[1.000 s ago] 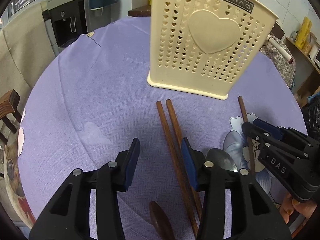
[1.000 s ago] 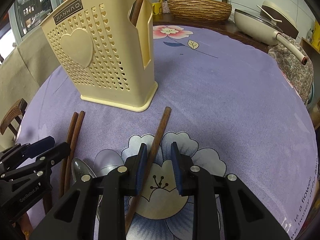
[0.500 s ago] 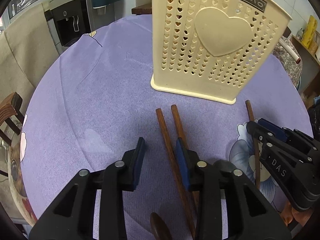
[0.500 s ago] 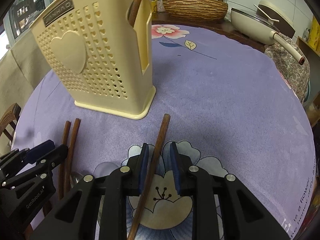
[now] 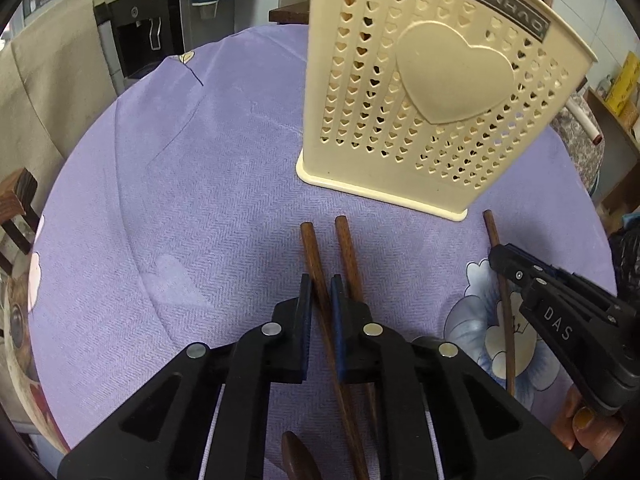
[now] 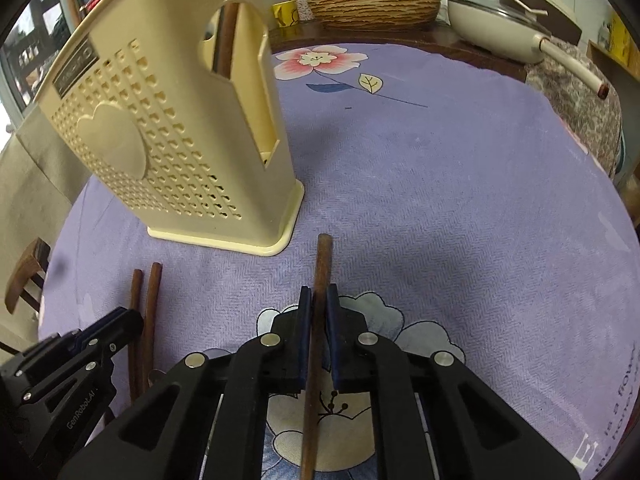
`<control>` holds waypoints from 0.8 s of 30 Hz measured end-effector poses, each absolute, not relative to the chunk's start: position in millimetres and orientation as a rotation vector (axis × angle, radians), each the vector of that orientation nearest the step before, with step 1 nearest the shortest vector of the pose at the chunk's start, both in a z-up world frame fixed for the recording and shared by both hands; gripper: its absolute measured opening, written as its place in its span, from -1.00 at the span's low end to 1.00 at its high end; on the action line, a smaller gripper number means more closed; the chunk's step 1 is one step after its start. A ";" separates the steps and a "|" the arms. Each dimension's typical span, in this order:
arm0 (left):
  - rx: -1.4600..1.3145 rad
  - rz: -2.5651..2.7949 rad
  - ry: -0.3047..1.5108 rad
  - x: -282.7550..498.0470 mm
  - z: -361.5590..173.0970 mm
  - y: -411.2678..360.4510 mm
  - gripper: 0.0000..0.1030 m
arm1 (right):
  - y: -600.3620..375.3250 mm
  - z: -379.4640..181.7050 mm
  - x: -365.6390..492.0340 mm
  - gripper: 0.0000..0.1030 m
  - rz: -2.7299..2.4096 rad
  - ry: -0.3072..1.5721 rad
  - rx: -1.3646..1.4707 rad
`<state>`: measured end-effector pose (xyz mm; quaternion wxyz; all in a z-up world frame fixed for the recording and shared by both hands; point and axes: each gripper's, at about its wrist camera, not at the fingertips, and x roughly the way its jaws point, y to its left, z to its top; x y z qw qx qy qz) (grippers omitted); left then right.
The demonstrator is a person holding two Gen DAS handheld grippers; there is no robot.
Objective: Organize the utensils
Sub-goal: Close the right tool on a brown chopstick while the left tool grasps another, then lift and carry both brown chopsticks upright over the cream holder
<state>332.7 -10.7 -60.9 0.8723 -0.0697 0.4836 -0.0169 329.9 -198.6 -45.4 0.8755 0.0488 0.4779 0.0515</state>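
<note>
While three dark-brown wooden chopsticks lie on the purple-clothed worktop [image 5: 168,208] before the cream utensil holder [image 5: 432,92], my left hand-held gripper [image 5: 319,296] has just been closing and clamps the left chopstick [image 5: 310,248] of the pair; its mate [image 5: 346,244] lies just beside. My right hand-held gripper [image 6: 315,306] has likewise been closing and clamps the lone chopstick [image 6: 323,256]. Only the right view shows a brown handle [image 6: 226,36] standing in the holder's side pocket.
</note>
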 end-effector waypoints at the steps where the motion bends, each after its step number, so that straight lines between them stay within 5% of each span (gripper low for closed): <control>1: -0.161 -0.041 1.014 334.1 -60.7 -8.9 -0.82 | -201.0 -45.5 330.4 -0.85 0.112 0.999 0.119; 14: -0.270 -0.095 0.995 340.5 -47.0 -0.5 -0.85 | -218.8 -28.1 326.8 -0.85 0.172 0.921 0.218; 24: -0.263 -0.144 0.831 314.2 21.7 10.3 -0.86 | -231.4 40.1 289.3 -0.85 0.252 0.697 0.190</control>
